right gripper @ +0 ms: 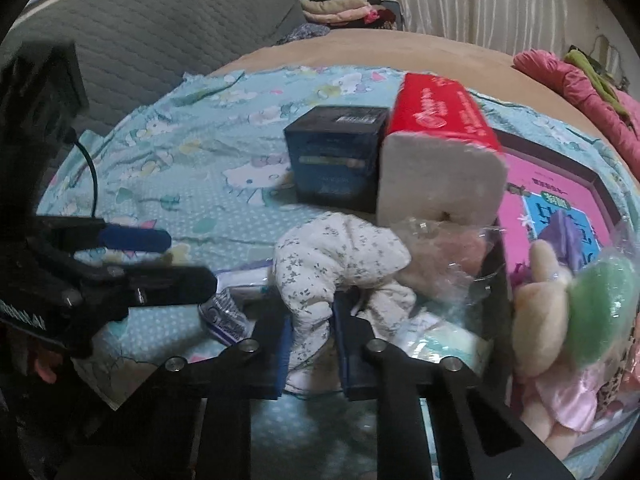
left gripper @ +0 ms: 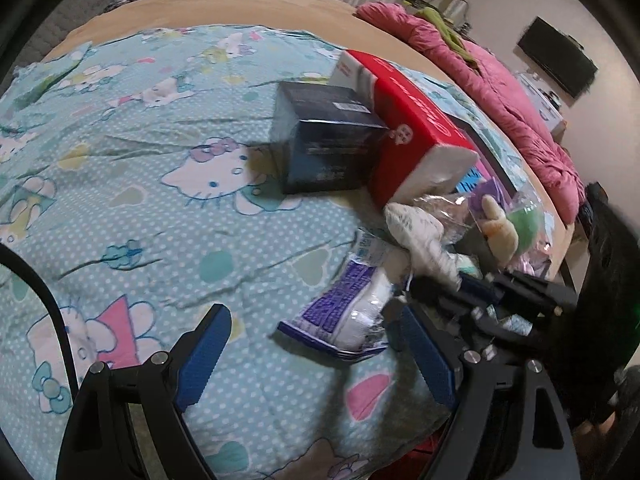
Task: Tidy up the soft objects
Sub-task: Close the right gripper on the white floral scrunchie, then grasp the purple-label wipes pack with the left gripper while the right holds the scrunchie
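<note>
My right gripper (right gripper: 312, 332) is shut on a white floral cloth toy (right gripper: 332, 264), held just above the bed; the toy also shows in the left wrist view (left gripper: 420, 236). My left gripper (left gripper: 316, 344) is open and empty above the bedsheet, beside a purple-and-white tissue pack (left gripper: 348, 308); it also shows at the left of the right wrist view (right gripper: 160, 256). A plush doll in clear plastic (right gripper: 560, 312) lies to the right. A red tissue pack (right gripper: 440, 152) and a dark box (right gripper: 336, 160) stand behind.
A Hello Kitty sheet (left gripper: 160, 184) covers the bed. A pink book (right gripper: 552, 200) lies at the right. A pink quilt (left gripper: 500, 92) lies along the far edge. Folded clothes (right gripper: 340, 4) are stacked at the back by a grey headboard (right gripper: 160, 32).
</note>
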